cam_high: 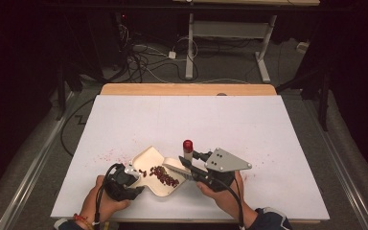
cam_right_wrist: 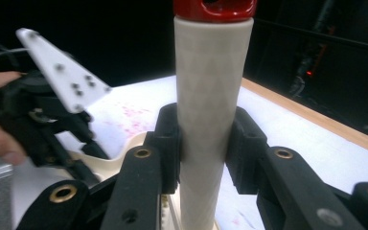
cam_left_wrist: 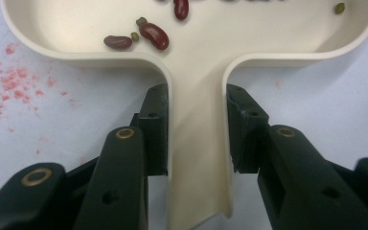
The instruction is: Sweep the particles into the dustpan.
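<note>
A cream dish [cam_high: 148,152] with a narrow handle lies on the white table cover near the front edge. It holds a pile of red beans [cam_high: 164,175]. My left gripper [cam_high: 136,178] [cam_left_wrist: 196,124] is shut on the dish handle [cam_left_wrist: 199,158], and a few beans [cam_left_wrist: 154,36] lie just ahead of the jaws. My right gripper [cam_high: 189,160] [cam_right_wrist: 206,143] is shut on an upright cream tool handle [cam_right_wrist: 213,72] with a red cap [cam_high: 188,144]. The tool's cream scoop end [cam_high: 175,165] rests over the dish's right side. The left gripper [cam_right_wrist: 43,124] also appears in the right gripper view.
Red specks and smears [cam_high: 110,155] [cam_left_wrist: 5,81] dot the white cover [cam_high: 196,120] left of the dish. The table's wooden far edge [cam_high: 187,89] runs along the back. Beyond it, cables [cam_high: 143,60] lie on the floor beside a desk frame [cam_high: 230,33].
</note>
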{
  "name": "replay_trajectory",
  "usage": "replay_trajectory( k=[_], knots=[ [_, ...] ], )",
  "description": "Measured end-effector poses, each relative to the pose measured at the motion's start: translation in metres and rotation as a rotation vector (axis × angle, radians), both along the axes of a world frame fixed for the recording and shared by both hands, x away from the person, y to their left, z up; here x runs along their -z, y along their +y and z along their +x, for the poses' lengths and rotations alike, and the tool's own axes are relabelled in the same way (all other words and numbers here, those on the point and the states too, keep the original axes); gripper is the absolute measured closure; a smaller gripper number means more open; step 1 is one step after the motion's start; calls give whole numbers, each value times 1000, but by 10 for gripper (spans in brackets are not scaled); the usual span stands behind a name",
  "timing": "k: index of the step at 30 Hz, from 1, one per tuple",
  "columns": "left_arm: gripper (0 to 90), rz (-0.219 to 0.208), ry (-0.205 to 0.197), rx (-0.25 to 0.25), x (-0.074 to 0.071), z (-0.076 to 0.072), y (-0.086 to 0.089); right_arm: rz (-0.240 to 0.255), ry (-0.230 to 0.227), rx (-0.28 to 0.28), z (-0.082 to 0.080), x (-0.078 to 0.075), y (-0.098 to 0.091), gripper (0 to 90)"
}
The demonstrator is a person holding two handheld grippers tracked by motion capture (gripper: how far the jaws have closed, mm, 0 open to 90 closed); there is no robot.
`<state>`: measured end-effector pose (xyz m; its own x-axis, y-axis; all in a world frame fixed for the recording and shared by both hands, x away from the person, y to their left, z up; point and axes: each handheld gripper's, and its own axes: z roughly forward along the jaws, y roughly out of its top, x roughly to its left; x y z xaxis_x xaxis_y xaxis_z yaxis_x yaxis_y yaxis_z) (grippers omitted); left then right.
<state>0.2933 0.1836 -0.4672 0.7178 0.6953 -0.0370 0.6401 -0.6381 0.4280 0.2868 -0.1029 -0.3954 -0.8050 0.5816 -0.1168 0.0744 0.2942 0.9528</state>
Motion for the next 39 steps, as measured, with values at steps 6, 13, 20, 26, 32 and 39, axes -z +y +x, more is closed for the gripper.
replay_trajectory(
  k=[6,13,20,26,32,39],
  knots=[
    [640,0,-9,-8,0,0,-3,-16,-4,-27,-9,-3,8,705],
    [640,-12,-11,-22,1,1,-4,-7,-2,-38,-9,-5,10,705],
    [640,-15,-11,-38,1,2,0,-3,-3,-43,-10,-6,12,705],
    [640,-25,-18,-74,2,6,10,22,-29,-13,-5,-11,1,705],
    [640,-32,-32,-130,3,12,24,19,-53,48,5,-17,-18,705],
    [639,-37,-37,-174,4,17,35,2,-37,97,18,-17,-37,704]
  ],
)
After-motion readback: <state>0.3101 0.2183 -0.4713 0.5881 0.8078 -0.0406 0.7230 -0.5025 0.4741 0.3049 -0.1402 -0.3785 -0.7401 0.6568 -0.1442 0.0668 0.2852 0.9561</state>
